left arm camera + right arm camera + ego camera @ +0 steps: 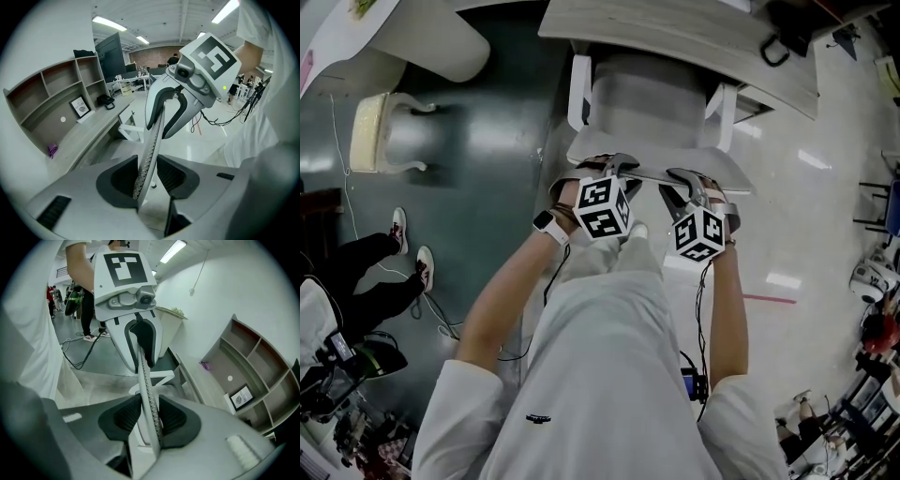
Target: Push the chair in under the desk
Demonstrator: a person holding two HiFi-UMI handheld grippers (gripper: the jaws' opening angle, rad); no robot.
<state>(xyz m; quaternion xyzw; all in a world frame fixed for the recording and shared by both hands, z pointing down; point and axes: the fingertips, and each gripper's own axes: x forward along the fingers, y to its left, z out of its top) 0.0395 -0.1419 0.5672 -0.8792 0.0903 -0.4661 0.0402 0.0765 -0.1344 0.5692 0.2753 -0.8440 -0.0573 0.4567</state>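
Observation:
The white office chair (647, 103) stands with its seat partly beneath the pale wooden desk (675, 33). The top rim of its backrest (652, 176) faces me. My left gripper (614, 169) is shut on that rim left of its middle. In the left gripper view the mesh backrest (151, 140) runs between the dark pads (117, 178) of the left gripper (146, 176). My right gripper (684, 183) is shut on the rim right of its middle. In the right gripper view the backrest (144, 376) sits pinched in the right gripper (149, 420).
A second pale chair (389, 131) stands to the left on the dark floor. A person's legs and shoes (408, 253) and cables lie nearby. Wall shelves (56, 103) rise behind the desk. Red tape (769, 300) marks the floor at right.

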